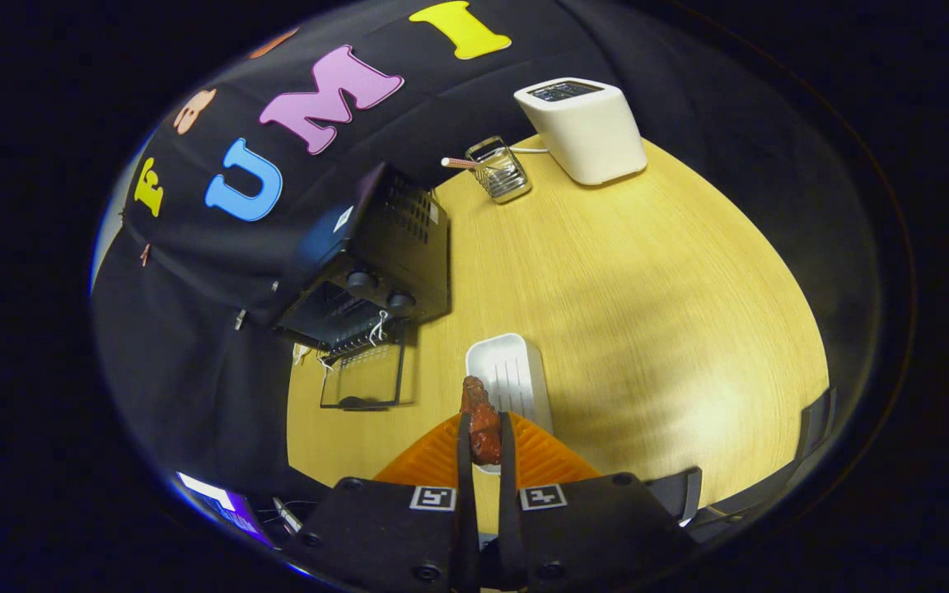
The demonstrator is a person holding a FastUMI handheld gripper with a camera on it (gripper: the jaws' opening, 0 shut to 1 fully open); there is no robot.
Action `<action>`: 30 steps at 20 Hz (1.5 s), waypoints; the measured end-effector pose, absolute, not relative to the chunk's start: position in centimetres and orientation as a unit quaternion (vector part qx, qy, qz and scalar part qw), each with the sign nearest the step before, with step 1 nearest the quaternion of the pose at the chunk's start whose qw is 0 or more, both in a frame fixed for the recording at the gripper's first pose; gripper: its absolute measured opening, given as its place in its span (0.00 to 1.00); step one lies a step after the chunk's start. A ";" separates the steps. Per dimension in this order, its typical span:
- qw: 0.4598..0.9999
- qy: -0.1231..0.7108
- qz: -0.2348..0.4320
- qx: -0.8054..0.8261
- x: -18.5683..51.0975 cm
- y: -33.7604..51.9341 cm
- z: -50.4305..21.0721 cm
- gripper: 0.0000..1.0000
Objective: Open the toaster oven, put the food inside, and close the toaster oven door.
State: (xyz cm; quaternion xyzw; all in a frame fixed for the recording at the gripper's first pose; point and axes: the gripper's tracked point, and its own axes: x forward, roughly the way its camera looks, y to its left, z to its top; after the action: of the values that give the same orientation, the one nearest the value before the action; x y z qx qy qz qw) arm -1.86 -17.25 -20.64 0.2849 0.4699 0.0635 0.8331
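A pale wooden table (pixel 623 313) carried everything in the booth. The largest thing on it was the black toaster oven (pixel 384 255), set against the cloth wall, with two round knobs on its front. Its glass door (pixel 362 375) hung open, swung down towards the table, and the wire rack inside could be seen through the opening. Well apart from it, at the far side of the table, stood a white pop-up toaster (pixel 586 128). Just beside that toaster was a small clear holder (pixel 499 169) with a thin stick resting across its rim. Nearer the tool, a white tray (pixel 516 366) lay on the table to the side of the open door. The tool (pixel 484 436) was clenched on the food (pixel 481 420), a reddish-brown glazed piece pressed between both fingers and standing out a little past their tips. The piece was held up above the near end of the white tray, with the oven's open door off to one side of the fingers.
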 end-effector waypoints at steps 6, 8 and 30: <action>0.840 0.443 0.039 0.310 -1.1 -10.8 -17.8 0.13; 0.845 0.428 0.041 0.318 -0.8 -7.9 -16.8 0.14; 0.906 0.237 0.034 0.348 12.9 10.3 -18.2 0.13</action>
State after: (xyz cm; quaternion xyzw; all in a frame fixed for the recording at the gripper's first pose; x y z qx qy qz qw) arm 12.94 10.35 -18.22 0.3480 0.2373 0.0340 0.9063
